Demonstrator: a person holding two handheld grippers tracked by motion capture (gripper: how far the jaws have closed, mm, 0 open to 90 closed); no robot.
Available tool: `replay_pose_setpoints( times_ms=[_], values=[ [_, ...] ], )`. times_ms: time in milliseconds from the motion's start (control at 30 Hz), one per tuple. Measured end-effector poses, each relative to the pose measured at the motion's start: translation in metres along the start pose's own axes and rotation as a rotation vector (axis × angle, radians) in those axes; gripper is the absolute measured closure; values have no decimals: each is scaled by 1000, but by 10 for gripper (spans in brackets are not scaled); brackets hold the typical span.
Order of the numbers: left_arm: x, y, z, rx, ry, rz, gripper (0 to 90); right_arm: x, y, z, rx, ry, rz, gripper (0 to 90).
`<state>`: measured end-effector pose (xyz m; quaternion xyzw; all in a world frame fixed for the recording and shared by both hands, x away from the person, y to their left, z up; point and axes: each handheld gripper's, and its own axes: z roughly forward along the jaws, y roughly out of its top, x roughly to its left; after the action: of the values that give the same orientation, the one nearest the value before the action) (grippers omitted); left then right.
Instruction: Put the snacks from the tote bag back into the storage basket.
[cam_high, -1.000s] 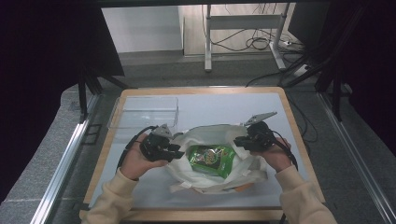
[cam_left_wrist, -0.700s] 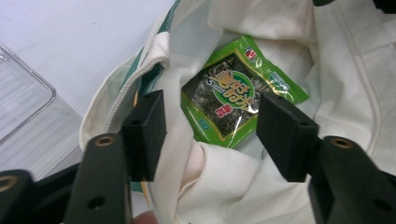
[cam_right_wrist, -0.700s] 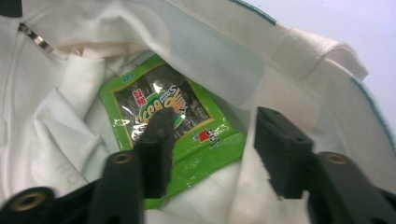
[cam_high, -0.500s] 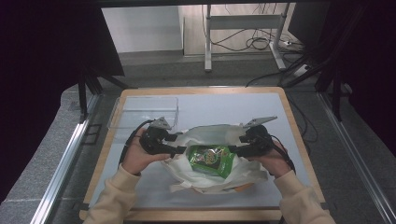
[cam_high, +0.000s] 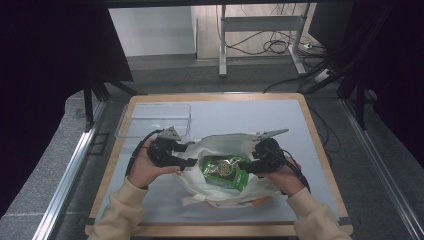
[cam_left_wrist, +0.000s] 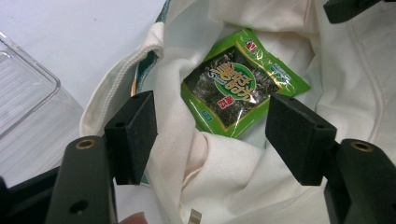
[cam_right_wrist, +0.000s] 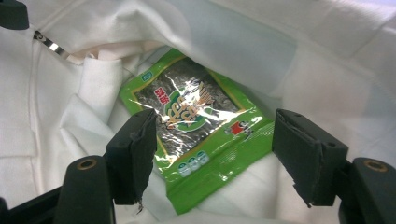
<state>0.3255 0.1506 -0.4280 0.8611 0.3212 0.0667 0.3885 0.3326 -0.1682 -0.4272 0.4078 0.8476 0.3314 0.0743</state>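
1. The clear plastic tray (cam_high: 152, 119) sits at the table's (cam_high: 310, 125) far left, just beyond the left gripper (cam_high: 187, 162).
2. The left gripper's jaws have just been opening; they stand wide over a fold of the cream cloth tote bag (cam_high: 220, 145), not pinching it.
3. The green foil seaweed packet (cam_high: 224, 171) lies inside the bag's open mouth, between both grippers.
4. The right gripper (cam_high: 245, 166) has shifted slightly since a second ago; its jaws have likewise just been opening and stand apart above the packet.
5. The left gripper view (cam_left_wrist: 208, 135) shows the bag's green-trimmed hem, and the right gripper view (cam_right_wrist: 210, 154) a metal clasp (cam_right_wrist: 45, 42).
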Motion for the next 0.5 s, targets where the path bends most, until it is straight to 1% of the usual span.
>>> replay_pose_setpoints(
  times_ms=[67,133,167,200,233,367,433,467,500],
  values=[
    [0,0,-1,-5,-1,2,340,2,1,2,8,-4,14,307],
    [1,0,-2,-6,-4,5,340,2,2,4,13,-17,31,306],
    [2,0,-3,-7,-6,4,340,2,2,6,18,-25,63,305],
    [2,-1,-3,-8,-7,5,340,2,2,6,18,-25,63,305],
    [2,-1,-3,-9,-7,7,340,2,2,8,21,-30,74,305],
    [3,0,-4,-8,-1,19,339,4,3,14,44,-36,140,303],
    [3,0,-4,-10,-1,27,339,7,4,18,60,-50,159,305],
    [2,0,-3,-9,-4,32,338,10,6,22,76,-54,181,305],
    [2,0,-2,-5,-6,41,338,10,6,22,76,-54,181,305]
  ],
)
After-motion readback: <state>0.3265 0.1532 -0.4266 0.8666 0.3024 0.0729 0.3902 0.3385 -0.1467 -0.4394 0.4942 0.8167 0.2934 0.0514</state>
